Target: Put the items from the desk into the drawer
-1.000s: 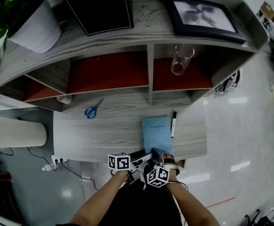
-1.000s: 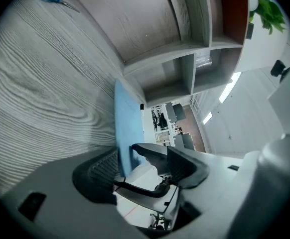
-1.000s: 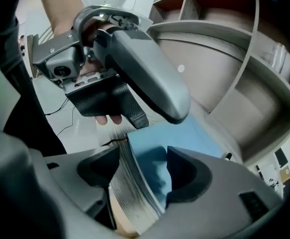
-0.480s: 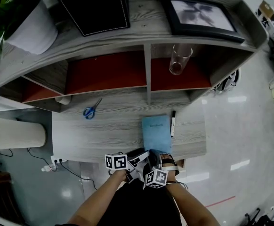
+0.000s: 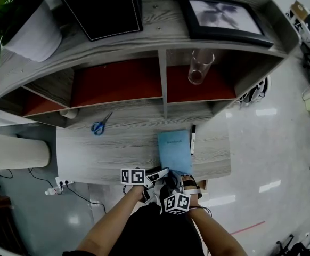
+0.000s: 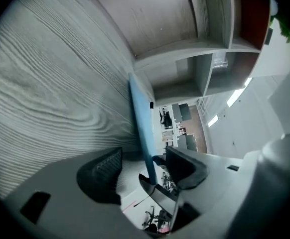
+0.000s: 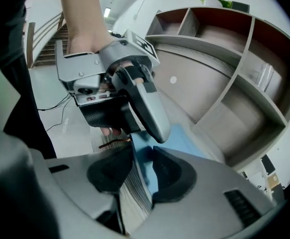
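Note:
A blue notebook lies on the grey wooden desk, its near end over the front edge. My right gripper is at that near end. In the right gripper view its jaws have just been closing and now press on the notebook's cover and pages. My left gripper is just to the left, open. In the left gripper view the notebook stands edge-on between the spread jaws, nearer the right one. A black pen lies beside the notebook and blue scissors lie far left.
A shelf unit rises at the back of the desk, with an empty glass in its right cubby. A framed picture and a black board lie on top. A white cylinder stands left of the desk.
The right gripper's jaws have closed onto the notebook's near end. Both grippers have stayed at the front edge of the desk.

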The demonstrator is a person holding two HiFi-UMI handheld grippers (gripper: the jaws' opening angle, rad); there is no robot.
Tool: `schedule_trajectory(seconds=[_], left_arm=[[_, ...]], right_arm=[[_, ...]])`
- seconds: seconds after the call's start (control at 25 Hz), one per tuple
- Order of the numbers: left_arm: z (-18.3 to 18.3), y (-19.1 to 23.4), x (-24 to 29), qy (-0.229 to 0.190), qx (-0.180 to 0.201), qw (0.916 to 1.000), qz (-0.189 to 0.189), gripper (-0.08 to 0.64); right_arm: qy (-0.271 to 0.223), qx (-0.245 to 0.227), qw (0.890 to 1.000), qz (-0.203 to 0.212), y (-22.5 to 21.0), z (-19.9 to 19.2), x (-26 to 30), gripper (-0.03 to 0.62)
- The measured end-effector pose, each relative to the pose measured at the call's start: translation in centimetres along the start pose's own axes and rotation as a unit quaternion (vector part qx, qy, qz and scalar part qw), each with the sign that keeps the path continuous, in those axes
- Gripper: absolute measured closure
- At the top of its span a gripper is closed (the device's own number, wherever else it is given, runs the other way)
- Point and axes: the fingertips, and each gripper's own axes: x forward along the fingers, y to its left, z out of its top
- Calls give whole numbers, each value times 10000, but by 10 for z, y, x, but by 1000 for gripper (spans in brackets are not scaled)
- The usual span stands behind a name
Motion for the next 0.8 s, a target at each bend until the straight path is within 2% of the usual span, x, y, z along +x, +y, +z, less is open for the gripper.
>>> schedule_trajectory(seconds=[0.04, 0.2, 0.32, 0.48, 0.56, 0.68, 0.8], left_arm=[[2, 1, 2, -32, -63, 10000, 16, 277], [3, 5, 13, 49, -296, 9995, 139, 392], [2, 6, 20, 145, -251, 9993, 241, 407], [2, 7, 24, 67, -247, 9994, 250, 471], [2, 10, 24, -13, -297, 9991, 297, 480], [2, 5, 18, -248, -585, 9980, 17, 500], [1, -2, 10, -479, -601, 9969, -139, 505]], right_arm=[[-20, -9, 10000, -1, 0, 0, -1, 454], [-88, -9, 10000, 38, 2, -2, -5, 457], [-132, 18, 9999, 97, 4, -3, -6, 460], [-276, -110, 9995, 124, 9, -1, -13, 460], [-419, -162, 9990, 71, 7, 9, -21, 459], [-641, 73, 9979, -80, 0, 27, -36, 459], [-897, 681, 9928, -399, -13, 28, -51, 459]])
